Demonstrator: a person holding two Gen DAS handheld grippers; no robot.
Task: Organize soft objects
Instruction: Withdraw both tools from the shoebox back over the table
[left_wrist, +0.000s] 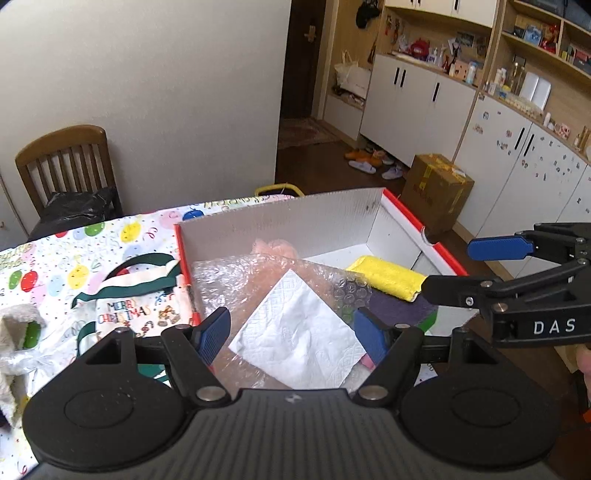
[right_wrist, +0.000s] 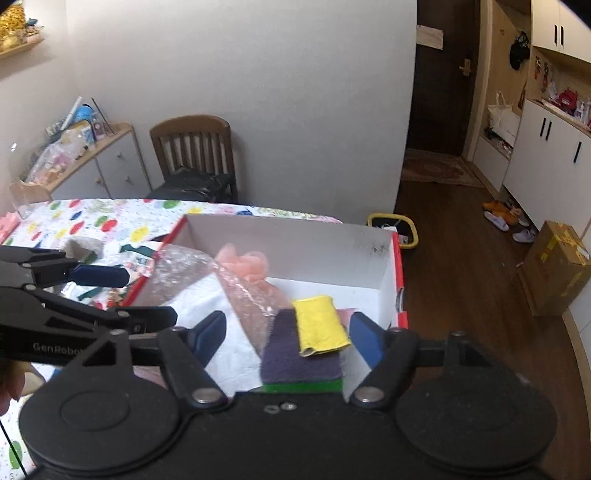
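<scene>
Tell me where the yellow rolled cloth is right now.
The yellow rolled cloth lies inside the white cardboard box with red edges, toward its right side, resting on a purple pad beside the bubble wrap.

Soft indoor light, fisheye-bent edges, right view prob. blurrier.

Ahead of my left gripper (left_wrist: 293, 334), blue-padded and black-framed, I see a white embossed napkin (left_wrist: 299, 336) on clear bubble wrap (left_wrist: 236, 275). Between my right gripper's (right_wrist: 288, 334) pads: a yellow cloth (right_wrist: 320, 325), a purple pad (right_wrist: 295, 356) over green. The box (left_wrist: 306, 221) is white inside, red-edged. To its left, the tablecloth (left_wrist: 55, 251) carries multicoloured balloons.
</scene>
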